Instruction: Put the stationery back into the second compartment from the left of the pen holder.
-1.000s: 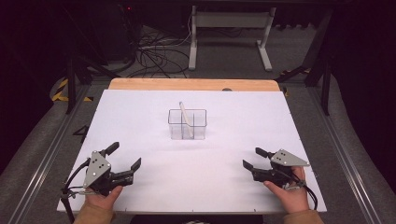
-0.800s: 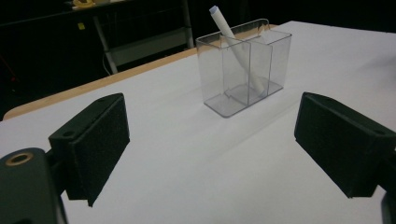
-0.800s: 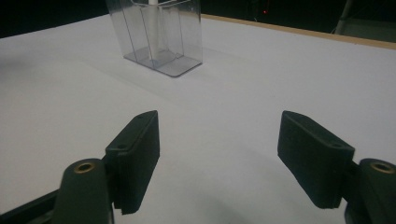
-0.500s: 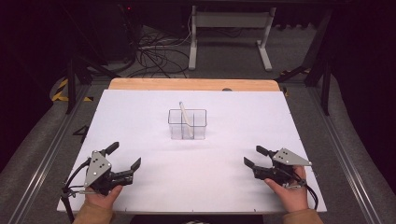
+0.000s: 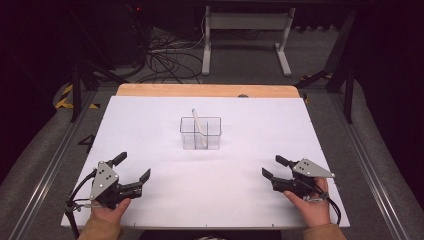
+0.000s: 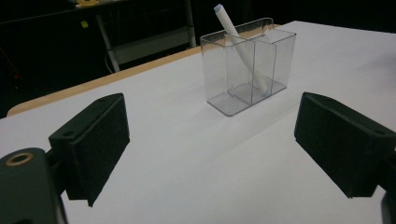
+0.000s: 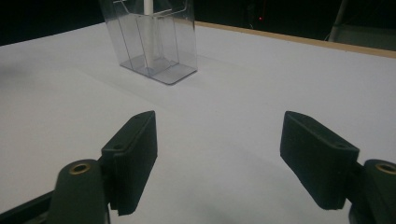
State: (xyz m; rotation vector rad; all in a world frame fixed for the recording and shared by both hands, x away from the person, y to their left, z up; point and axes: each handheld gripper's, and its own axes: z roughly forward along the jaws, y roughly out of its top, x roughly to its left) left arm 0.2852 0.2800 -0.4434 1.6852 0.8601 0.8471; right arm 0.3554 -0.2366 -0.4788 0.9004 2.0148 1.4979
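Dark floor and tangled black cables [image 5: 165,55] lay beyond the far edge of the bench [image 5: 150,130], along with the white legs of a metal frame [image 5: 245,37]. A white sheet covered the bench top, leaving a strip of pale wood bare along the far side.

Near the middle of the bench, a little toward the far side, stood a clear plastic rectangular holder with inner dividers [image 5: 201,133]. A white slender stick [image 5: 198,123] leaned inside it, its upper end tilted to the far left and rising above the rim; in the left gripper view the same holder [image 6: 252,70] showed the stick [image 6: 240,49] resting with its lower end on the floor of one compartment.

At the near left corner the left hand-held gripper [image 5: 132,172], black with a grey three-cornered plate on top, was held by the person's left hand [image 5: 107,212], its jaws spread wide and empty, pointing toward the far right. At the near right the right hand-held gripper [image 5: 274,167] sat in the right hand [image 5: 312,205], jaws likewise wide apart and holding nothing, pointing left. Both hovered well apart from the holder. In the right gripper view the holder [image 7: 154,42] stood far left of the gap between the jaws.
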